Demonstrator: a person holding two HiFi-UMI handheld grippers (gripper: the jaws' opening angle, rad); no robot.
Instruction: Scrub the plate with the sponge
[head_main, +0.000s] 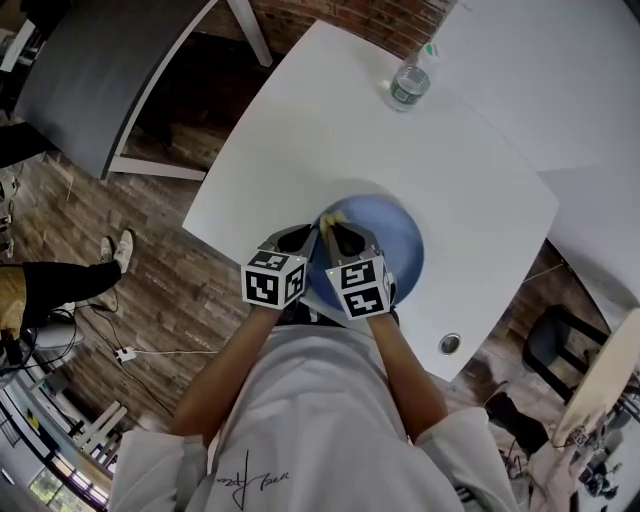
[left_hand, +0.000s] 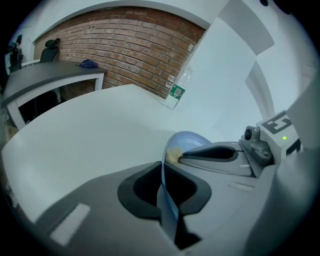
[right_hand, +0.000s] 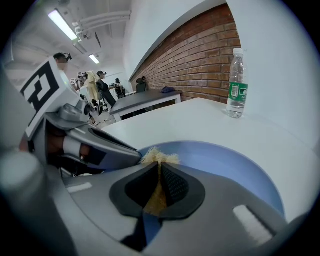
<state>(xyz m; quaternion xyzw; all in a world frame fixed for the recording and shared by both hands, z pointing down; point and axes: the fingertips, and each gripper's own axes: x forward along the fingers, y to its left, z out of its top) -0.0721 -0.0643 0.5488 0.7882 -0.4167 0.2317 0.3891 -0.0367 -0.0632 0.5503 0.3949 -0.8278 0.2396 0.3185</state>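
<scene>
Our left gripper (left_hand: 163, 170) pinched the plate (right_hand: 230, 165) by its rim, and our right gripper (right_hand: 159, 172) squeezed the sponge (right_hand: 159, 158) against it. We judged the scrubbing begun, with most of the face left.

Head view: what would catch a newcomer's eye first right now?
The blue plate sits at the near edge of the white table, and both tools meet at its left side. The left tool is clamped on the plate's rim, while the right tool pinches a yellowish sponge at the plate's surface. A water bottle stands alone at the table's far side.
</scene>
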